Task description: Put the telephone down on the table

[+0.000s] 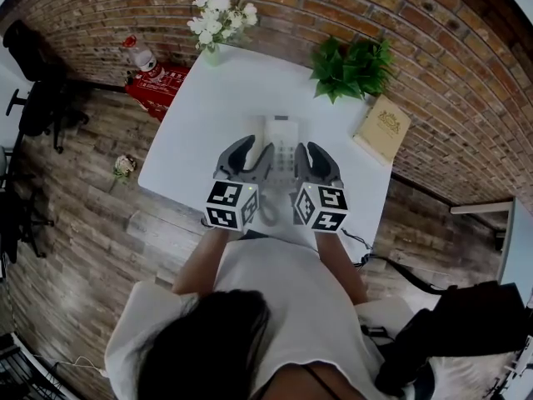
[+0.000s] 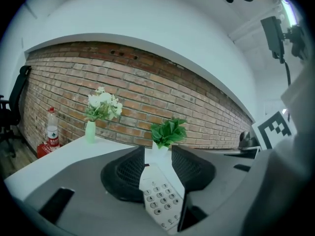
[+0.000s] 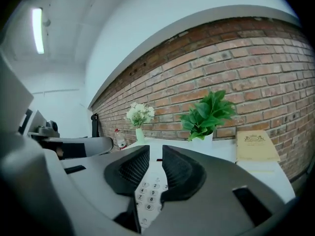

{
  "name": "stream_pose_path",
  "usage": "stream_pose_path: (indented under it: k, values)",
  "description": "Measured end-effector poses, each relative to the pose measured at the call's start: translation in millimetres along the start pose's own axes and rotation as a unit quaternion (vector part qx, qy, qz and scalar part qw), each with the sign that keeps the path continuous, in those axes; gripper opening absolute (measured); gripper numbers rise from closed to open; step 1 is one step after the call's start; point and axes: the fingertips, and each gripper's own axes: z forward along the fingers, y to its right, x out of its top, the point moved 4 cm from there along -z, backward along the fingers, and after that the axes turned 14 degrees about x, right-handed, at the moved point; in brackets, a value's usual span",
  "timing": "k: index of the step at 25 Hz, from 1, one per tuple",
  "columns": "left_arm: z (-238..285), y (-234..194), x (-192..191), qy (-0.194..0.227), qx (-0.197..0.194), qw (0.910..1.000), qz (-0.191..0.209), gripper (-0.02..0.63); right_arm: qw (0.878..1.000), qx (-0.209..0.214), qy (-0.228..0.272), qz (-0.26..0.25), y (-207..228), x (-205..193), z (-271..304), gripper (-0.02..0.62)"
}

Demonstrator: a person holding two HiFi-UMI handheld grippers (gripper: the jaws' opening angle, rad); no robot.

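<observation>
A white push-button telephone (image 1: 281, 138) is at the middle of the white table (image 1: 187, 123), its coiled cord (image 1: 271, 211) trailing toward the near edge. My left gripper (image 1: 259, 148) clamps its left side and my right gripper (image 1: 306, 149) its right side. In the left gripper view the telephone's keypad (image 2: 160, 196) fills the gap of the left gripper (image 2: 157, 155). The right gripper (image 3: 156, 155) shows a narrow gap with the telephone's keys (image 3: 148, 196) in it. I cannot tell whether the telephone rests on the table or hangs just above it.
A vase of white flowers (image 1: 218, 19) stands at the table's far left corner and a green potted plant (image 1: 351, 67) at the far right. A tan book (image 1: 381, 128) lies on the right edge. A red box (image 1: 156, 86) and black chairs (image 1: 33, 82) are on the floor at left.
</observation>
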Motion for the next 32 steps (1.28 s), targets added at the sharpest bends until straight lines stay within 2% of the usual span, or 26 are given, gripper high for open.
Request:
stream_pose_path:
  k: [4, 7, 13, 18, 23, 32]
  values:
    - [-1.5, 7.2, 1.8, 0.004, 0.0, 0.9999, 0.015, 0.173, 0.999, -0.001, -0.001, -0.033, -10.2, 4.4, 1.9, 0.075]
    - [-1.5, 10.7, 4.8, 0.013, 0.008, 0.9995, 0.029, 0.116, 0.998, -0.012, 0.007, -0.067, -14.2, 10.8, -0.7, 0.069]
    - [0.3, 11.2, -4.0, 0.007, 0.025, 0.9988, 0.042, 0.103, 0.996, -0.019, 0.003, -0.088, -17.6, 7.3, 0.0, 0.041]
    - [-0.7, 9.9, -9.2, 0.012, 0.053, 0.9974, 0.047, 0.055, 0.992, -0.018, -0.013, -0.12, -23.9, 0.4, 3.7, 0.034]
    - [-2.2, 8.0, -16.1, 0.002, 0.073, 0.9961, 0.048, 0.038, 0.992, -0.007, -0.027, -0.124, -28.3, -7.7, 9.1, 0.026]
    - [-4.3, 1.5, -17.9, -0.003, 0.083, 0.9959, 0.035, 0.032, 0.992, -0.008, -0.03, -0.121, -32.4, -5.0, 7.3, 0.026]
